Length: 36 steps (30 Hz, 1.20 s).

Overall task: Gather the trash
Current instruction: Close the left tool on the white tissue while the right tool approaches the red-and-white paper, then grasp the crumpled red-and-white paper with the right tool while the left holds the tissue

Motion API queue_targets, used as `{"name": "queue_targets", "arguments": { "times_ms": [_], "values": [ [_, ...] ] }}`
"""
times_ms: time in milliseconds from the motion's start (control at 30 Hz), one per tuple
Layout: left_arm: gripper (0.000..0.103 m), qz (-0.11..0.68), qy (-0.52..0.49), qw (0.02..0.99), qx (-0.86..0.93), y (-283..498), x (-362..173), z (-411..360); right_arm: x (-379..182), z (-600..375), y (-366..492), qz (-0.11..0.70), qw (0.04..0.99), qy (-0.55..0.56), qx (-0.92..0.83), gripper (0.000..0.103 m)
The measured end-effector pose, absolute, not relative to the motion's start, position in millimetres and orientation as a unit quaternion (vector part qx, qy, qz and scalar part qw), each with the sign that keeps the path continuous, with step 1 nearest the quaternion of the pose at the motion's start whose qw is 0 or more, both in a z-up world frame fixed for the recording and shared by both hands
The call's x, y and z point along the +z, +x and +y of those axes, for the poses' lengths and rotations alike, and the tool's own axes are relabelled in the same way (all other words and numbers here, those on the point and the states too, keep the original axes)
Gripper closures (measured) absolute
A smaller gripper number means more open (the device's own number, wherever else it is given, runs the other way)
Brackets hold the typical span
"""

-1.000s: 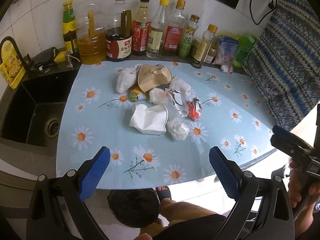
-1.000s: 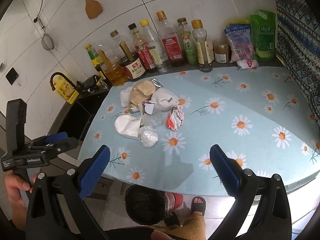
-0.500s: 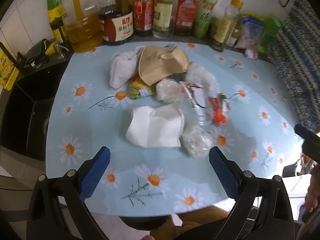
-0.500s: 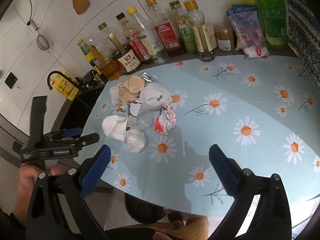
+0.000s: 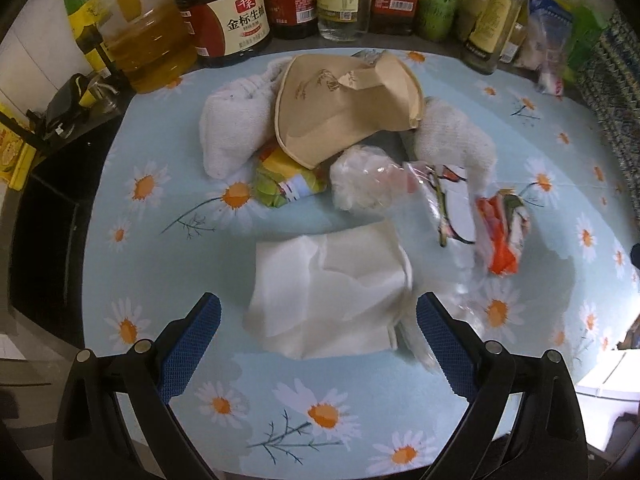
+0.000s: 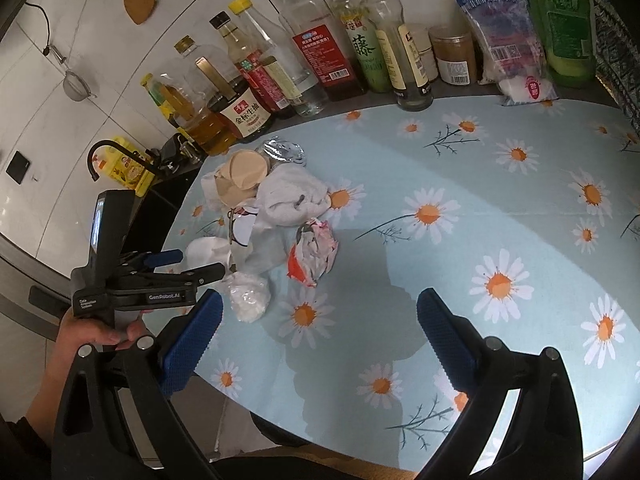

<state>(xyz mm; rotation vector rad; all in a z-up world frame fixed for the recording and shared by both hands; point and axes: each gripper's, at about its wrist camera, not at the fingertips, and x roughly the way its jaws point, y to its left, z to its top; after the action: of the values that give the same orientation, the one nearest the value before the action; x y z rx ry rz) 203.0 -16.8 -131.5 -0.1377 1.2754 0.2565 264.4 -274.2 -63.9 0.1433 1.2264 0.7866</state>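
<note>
At the far left, past the edge of the worktop (image 5: 132,248), a dark sink (image 5: 40,240) drops away; the daisy-print covering on the worktop looks smooth and wipeable. The trash sits heaped toward the left-centre of that cloth, well clear of the bottles (image 6: 304,52) lined up along the tiled wall, so it can likely be picked off piece by piece without knocking glass.

The left hand-held gripper (image 5: 318,346) hangs low over the nearest piece, its blue ribbed pads spread wide and holding nothing. The flat white napkin (image 5: 328,292) lies between them, which suggests it is the first item lined up for a pinch. It is thin, creased paper, limp at the corners.

Behind it lie a soft white cloth roll (image 5: 236,128), a crumpled yellow-green wrapper (image 5: 284,186) and a squashed tan paper bowl (image 5: 344,108), stiff and folded in on itself. Further right are a clear plastic ball (image 5: 362,182), a second white cloth lump (image 5: 452,140), a printed transparent bag (image 5: 452,208) and a red-orange snack wrapper (image 5: 502,236), all light and crinkly.

The right hand-held gripper (image 6: 320,344) waits over bare cloth to the right of the heap, jaws equally wide and empty, probably kept back so the two tools do not collide.
</note>
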Motion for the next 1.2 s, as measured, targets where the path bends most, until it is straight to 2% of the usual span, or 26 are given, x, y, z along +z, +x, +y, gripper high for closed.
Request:
{"name": "queue_targets", "arguments": {
  "times_ms": [167,300,833,867,933,1000,1100,1200],
  "values": [
    [0.009,0.603,-0.058,0.786,0.122,212,-141,-18,-70,-275,271,0.564,0.74,0.07,0.361,0.006],
    [0.018,0.612,-0.063,0.779,0.124,217,-149,-15,-73,-274,274,0.566,0.737,0.07,0.363,0.006],
    [0.02,0.597,-0.085,0.786,0.137,205,-138,-2,-100,-243,290,0.585,0.713,0.054,0.382,0.006],
    [0.02,0.595,-0.09,0.786,0.14,202,-136,1,-102,-240,292,0.586,0.711,0.052,0.384,0.007],
    [0.02,0.591,-0.098,0.787,0.146,195,-134,5,-107,-230,295,0.591,0.705,0.041,0.389,0.016],
    [0.02,0.585,-0.109,0.789,0.155,186,-130,9,-113,-221,298,0.595,0.7,0.033,0.394,0.016],
    [0.02,0.577,-0.126,0.79,0.165,173,-124,14,-123,-207,302,0.602,0.691,0.014,0.4,0.026],
    [0.02,0.569,-0.141,0.791,0.175,160,-118,19,-131,-195,308,0.609,0.683,0.006,0.403,0.028]
  ]
}}
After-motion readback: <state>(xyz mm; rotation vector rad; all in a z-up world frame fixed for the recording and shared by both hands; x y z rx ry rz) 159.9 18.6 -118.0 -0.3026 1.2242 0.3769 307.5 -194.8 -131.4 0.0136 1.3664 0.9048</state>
